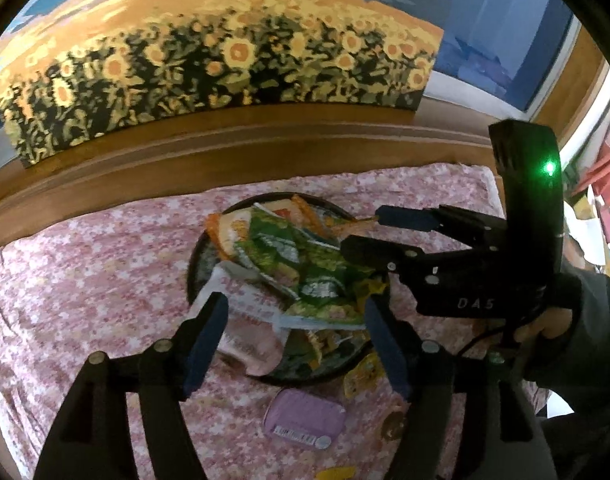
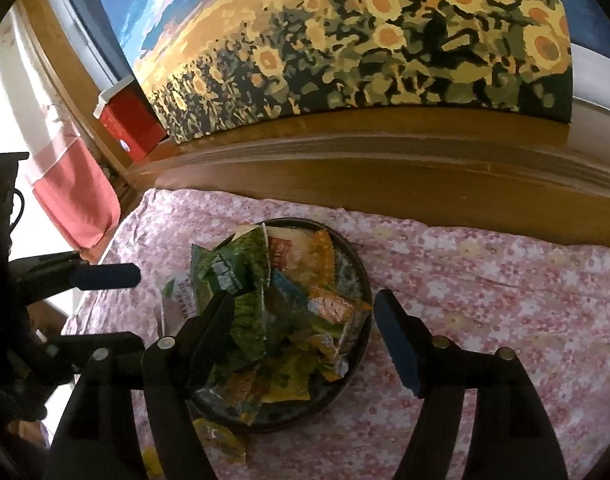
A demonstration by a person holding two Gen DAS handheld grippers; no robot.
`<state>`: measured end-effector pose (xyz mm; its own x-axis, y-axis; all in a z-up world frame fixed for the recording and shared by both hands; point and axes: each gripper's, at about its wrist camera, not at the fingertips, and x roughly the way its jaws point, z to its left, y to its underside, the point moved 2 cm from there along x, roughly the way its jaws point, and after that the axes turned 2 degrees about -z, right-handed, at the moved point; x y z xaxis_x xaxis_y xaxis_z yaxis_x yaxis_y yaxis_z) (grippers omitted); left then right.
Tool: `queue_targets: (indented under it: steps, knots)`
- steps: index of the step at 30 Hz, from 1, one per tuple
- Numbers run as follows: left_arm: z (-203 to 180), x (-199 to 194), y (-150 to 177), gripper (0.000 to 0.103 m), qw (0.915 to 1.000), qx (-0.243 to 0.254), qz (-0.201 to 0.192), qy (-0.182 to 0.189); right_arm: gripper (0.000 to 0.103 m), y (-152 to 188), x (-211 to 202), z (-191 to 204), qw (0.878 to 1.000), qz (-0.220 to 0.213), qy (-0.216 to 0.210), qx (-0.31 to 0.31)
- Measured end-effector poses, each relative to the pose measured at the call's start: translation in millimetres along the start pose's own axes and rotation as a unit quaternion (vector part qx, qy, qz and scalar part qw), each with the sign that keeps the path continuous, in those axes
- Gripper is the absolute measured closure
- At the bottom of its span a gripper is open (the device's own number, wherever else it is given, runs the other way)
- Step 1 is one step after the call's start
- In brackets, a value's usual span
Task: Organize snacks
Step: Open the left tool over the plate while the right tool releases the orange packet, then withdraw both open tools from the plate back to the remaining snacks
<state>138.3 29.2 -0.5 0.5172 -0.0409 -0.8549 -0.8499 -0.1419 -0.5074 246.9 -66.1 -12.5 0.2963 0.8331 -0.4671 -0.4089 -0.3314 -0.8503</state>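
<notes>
A dark round tray (image 1: pixel 195 264) (image 2: pixel 363 268) sits on a pink flowered cloth (image 1: pixel 85 264) (image 2: pixel 485 280), heaped with snack packets. A large green packet (image 1: pixel 297 256) (image 2: pixel 233 264) lies on top, and a pink-and-white packet (image 1: pixel 249 316) hangs over the near rim. An orange packet (image 2: pixel 305 254) lies at the far side. My left gripper (image 1: pixel 297 340) hovers over the tray's near edge, open, touching nothing. My right gripper (image 2: pixel 305 336) (image 1: pixel 361 230) is open over the tray with nothing held. A purple packet (image 1: pixel 305 420) and a yellow packet (image 1: pixel 361 376) (image 2: pixel 217 440) lie on the cloth outside the tray.
A sunflower painting (image 1: pixel 225 60) (image 2: pixel 385 40) leans on a raised wooden ledge (image 1: pixel 225 148) (image 2: pixel 385 168) behind the cloth. A red box (image 2: pixel 133 124) stands beside the painting. A sleeved hand (image 1: pixel 553 320) holds the right gripper.
</notes>
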Motion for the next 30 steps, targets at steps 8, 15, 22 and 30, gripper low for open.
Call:
queue_targets:
  steps: [8, 15, 22, 30]
  knots:
    - [13.5, -18.8, 0.6, 0.02, 0.9997, -0.022, -0.013, -0.007, 0.021, -2.8, -7.3, 4.0, 1.0, -0.006, 0.005, -0.008]
    - [15.4, -30.3, -2.5, 0.02, 0.9992, -0.027, -0.029, -0.01, 0.02, -6.6, -16.2, 6.3, 1.0, -0.014, 0.006, -0.012]
    - [19.2, -41.1, -0.5, 0.02, 0.9984, -0.036, -0.04, -0.016, 0.02, -5.0, -25.8, 15.1, 1.0, -0.017, 0.003, -0.022]
    - [17.2, -51.5, 4.0, 0.02, 0.9976, -0.043, -0.053, -0.014, 0.02, 3.6, -43.9, 33.0, 0.999, -0.023, 0.002, -0.037]
